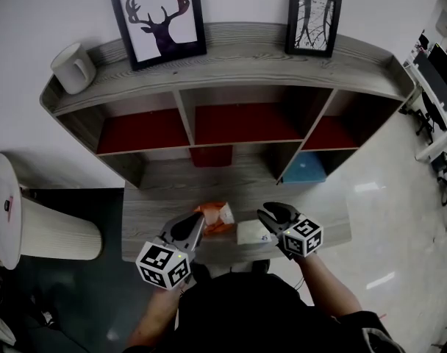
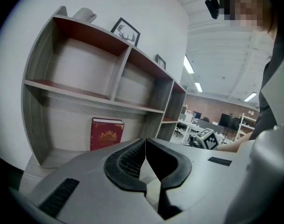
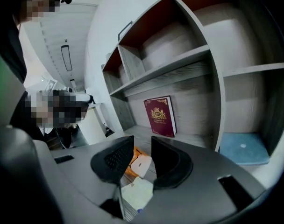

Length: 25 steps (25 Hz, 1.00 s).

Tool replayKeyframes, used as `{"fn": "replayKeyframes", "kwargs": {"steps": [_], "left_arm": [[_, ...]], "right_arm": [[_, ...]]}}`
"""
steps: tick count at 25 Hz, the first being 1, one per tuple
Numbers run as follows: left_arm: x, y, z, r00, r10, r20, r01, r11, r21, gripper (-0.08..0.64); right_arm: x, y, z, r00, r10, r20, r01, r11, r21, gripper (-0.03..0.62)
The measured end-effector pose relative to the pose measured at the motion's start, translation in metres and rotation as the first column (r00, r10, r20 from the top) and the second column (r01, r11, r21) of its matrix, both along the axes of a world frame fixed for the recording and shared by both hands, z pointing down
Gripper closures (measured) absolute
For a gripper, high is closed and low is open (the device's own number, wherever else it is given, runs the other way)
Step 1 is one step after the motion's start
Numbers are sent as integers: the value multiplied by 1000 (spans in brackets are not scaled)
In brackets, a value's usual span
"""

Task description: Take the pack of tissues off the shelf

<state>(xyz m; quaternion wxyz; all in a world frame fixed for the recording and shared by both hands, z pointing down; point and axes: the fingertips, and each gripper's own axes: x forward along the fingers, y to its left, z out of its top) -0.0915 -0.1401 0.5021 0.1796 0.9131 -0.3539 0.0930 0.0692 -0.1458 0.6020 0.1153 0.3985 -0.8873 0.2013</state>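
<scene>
While the left tongs (image 1: 196, 223) sit closed and empty, the right tongs (image 1: 267, 213) stand parted, gripping nothing, with the white pack of tissues (image 1: 251, 232) on the tabletop (image 1: 154, 219) just beneath them, so a low sweep could knock it off the edge.

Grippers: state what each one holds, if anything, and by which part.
Nothing is held: left gripper shut and empty; right gripper open, gripping nothing.
</scene>
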Motion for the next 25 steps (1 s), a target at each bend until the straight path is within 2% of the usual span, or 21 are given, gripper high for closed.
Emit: {"fn": "replayKeyframes", "kwargs": {"steps": [7,16,23,25], "left_arm": [[-1,-1,-21,1000,-6,9,6,1000,28,545],[-3,1,-57,1000,11,16,-13,994,109,545],[-2,10,-86,999,43,-2,-42,988,148,545],[0,14,-98,998,59,-8,-57,984,169,545]], "right_arm": [[-14,2,-53,999,-38,37,35,996,82,517],[-37,12,-125,993,-88,72,74,981,181,517],[-57,21,-186,977,-122,176,71,960,270,517],[-61,24,-196,977,-127,172,76,958,277,517]]}}
